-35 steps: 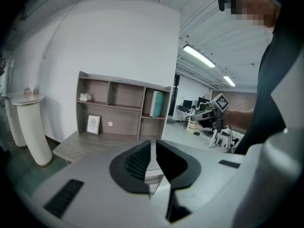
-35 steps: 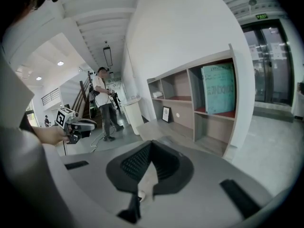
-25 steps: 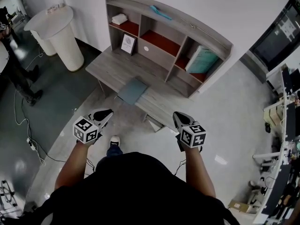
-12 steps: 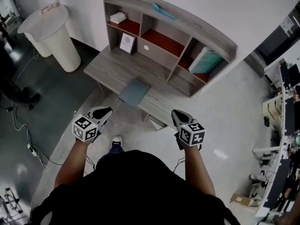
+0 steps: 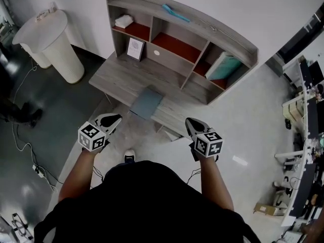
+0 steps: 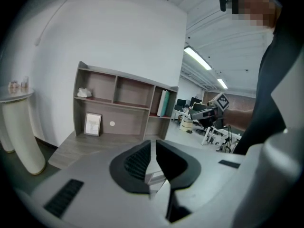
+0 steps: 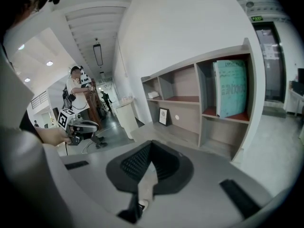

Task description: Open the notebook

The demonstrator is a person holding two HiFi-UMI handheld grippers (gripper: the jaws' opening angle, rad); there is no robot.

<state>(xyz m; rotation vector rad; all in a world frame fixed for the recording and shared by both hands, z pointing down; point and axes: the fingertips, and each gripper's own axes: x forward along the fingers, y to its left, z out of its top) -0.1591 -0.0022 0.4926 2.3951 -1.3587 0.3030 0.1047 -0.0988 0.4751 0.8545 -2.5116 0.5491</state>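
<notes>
A closed grey-blue notebook (image 5: 147,103) lies flat near the front edge of the grey wooden desk (image 5: 114,75), seen in the head view. Both grippers hang in the air short of the desk, above the floor. My left gripper (image 5: 115,119) is below and left of the notebook, my right gripper (image 5: 189,123) below and right of it. Each has its jaws drawn together with nothing between them; the left shows only a thin slit (image 6: 153,148), and the right tips meet (image 7: 151,144). The notebook is hidden behind the jaws in both gripper views.
The desk carries a hutch (image 5: 179,32) holding a teal book (image 5: 223,66), a framed picture (image 5: 134,48) and a folded white cloth (image 5: 123,21). A white round stand (image 5: 50,39) is at the left, cables (image 5: 23,151) cross the dark floor, office furniture (image 5: 304,135) fills the right. A person (image 7: 78,94) stands down the corridor.
The desk and notebook have slid slightly lower and nearer in the head view, and the white stand has drifted left. Both grippers keep their places in the frame, jaws unchanged.
</notes>
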